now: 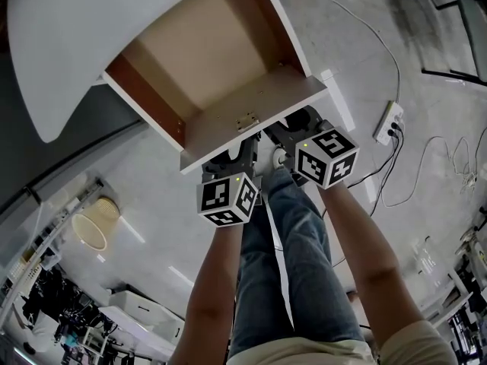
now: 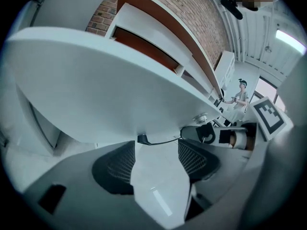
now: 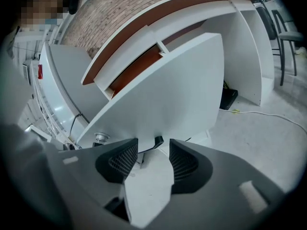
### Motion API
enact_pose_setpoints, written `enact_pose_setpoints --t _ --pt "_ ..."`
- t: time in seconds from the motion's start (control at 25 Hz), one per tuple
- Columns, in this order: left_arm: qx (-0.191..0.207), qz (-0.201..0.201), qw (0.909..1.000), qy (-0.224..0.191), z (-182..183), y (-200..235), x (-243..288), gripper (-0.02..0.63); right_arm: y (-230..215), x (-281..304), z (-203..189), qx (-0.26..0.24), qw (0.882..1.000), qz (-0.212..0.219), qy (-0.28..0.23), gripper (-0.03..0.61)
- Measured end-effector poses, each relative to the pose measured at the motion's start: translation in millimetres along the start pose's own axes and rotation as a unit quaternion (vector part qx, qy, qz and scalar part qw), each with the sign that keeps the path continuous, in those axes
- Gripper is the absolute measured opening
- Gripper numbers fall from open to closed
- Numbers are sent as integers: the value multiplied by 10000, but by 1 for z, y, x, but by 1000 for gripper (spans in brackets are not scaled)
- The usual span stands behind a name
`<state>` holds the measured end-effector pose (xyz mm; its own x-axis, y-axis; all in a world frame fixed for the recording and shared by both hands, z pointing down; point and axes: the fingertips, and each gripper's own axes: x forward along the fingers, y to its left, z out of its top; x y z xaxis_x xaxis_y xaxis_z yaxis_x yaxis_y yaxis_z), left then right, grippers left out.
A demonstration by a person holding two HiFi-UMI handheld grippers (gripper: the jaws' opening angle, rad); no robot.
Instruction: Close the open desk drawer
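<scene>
The desk drawer [image 1: 209, 48] stands pulled out of the white desk [image 1: 68, 29], its pale wooden floor bare and its white front panel [image 1: 259, 112] nearest me. Both grippers sit just below that panel's lower edge. In the head view my left gripper [image 1: 232, 158] and right gripper [image 1: 297, 124] are side by side, their tips hidden under the panel. In the left gripper view the left gripper [image 2: 156, 152] is open with nothing between its pads, the panel [image 2: 105, 85] right above. The right gripper [image 3: 153, 155] is likewise open and empty beneath the panel [image 3: 163, 95].
A small metal lock cylinder [image 3: 100, 138] and a black clip [image 3: 157, 141] sit on the panel's underside. A power strip [image 1: 389, 122] and loose cables [image 1: 449, 158] lie on the floor at the right. A round basket [image 1: 91, 230] stands at the left. A person [image 2: 241, 96] stands far off.
</scene>
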<state>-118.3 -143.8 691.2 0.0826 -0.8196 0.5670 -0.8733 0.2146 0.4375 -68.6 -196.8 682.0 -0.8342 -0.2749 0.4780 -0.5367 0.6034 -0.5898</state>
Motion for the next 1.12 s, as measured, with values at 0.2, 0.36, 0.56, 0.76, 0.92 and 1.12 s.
enact_pose_setpoints --t 0.2,0.36,0.56,0.76,0.92,1.12 --pt "72 -90 9999 8 4 -2 11 288 -5 4 1 -30 9999 133 10 210" --pt "77 -99 9999 -1 3 -2 14 288 -4 6 1 -146 9997 205 41 193" --pt "-124 -68 9999 -23 5 -1 14 276 1 7 1 -196 9994 281 33 146" --pt "-134 -11 9999 44 5 0 13 244 2 6 1 -240 9994 244 63 141" --pt "-102 -21 9999 114 5 0 12 239 2 5 1 -241 9994 241 113 138" --pt "-172 -6 9998 47 11 -2 9 241 6 4 6 -219 9995 241 32 138"
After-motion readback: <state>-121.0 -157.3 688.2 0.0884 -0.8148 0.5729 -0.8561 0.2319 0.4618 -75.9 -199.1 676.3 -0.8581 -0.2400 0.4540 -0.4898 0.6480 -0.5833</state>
